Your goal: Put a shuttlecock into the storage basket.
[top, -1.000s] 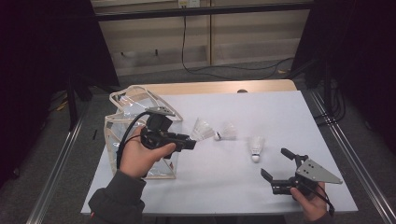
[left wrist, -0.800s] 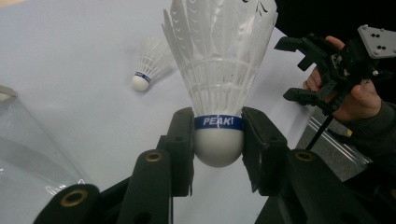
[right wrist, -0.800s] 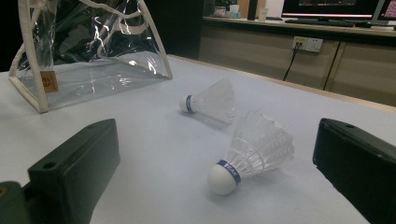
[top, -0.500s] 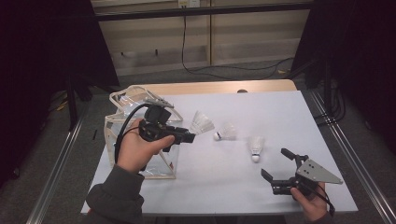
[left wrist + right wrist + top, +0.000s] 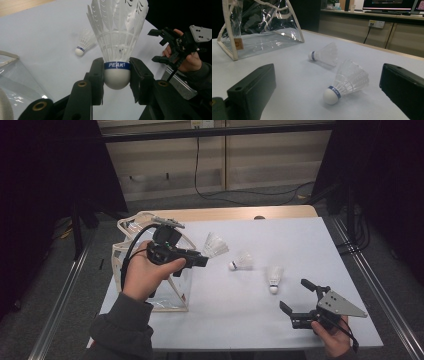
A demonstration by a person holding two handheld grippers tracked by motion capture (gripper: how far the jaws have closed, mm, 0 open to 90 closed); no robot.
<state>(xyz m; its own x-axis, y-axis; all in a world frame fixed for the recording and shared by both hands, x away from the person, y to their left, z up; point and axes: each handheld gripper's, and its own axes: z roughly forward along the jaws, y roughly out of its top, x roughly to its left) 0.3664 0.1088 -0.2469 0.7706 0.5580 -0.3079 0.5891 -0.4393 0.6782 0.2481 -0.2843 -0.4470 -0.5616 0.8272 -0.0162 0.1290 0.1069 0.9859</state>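
Above the worktop's left side, the left claw was up in the air, clamped tight on a shuttlecock and pointing toward the middle of the worktop! In the left claw view the grip was plain: both black pads pressed on the white cork just below the blue band, feathers fanning up and away from the claw. Right beside that hand stood the clear bag with its pale trim, near the left edge. Two more shuttlecocks were lying on the worktop, well apart from the held one: one near the middle, tipped on its side, and another closer to the near edge, cork toward the person. Over at the near right corner, the right claw sat low in its hand, jaws wide apart with nothing between them, facing the nearer shuttlecock. From the right claw view, that one lay just ahead of the open jaws.
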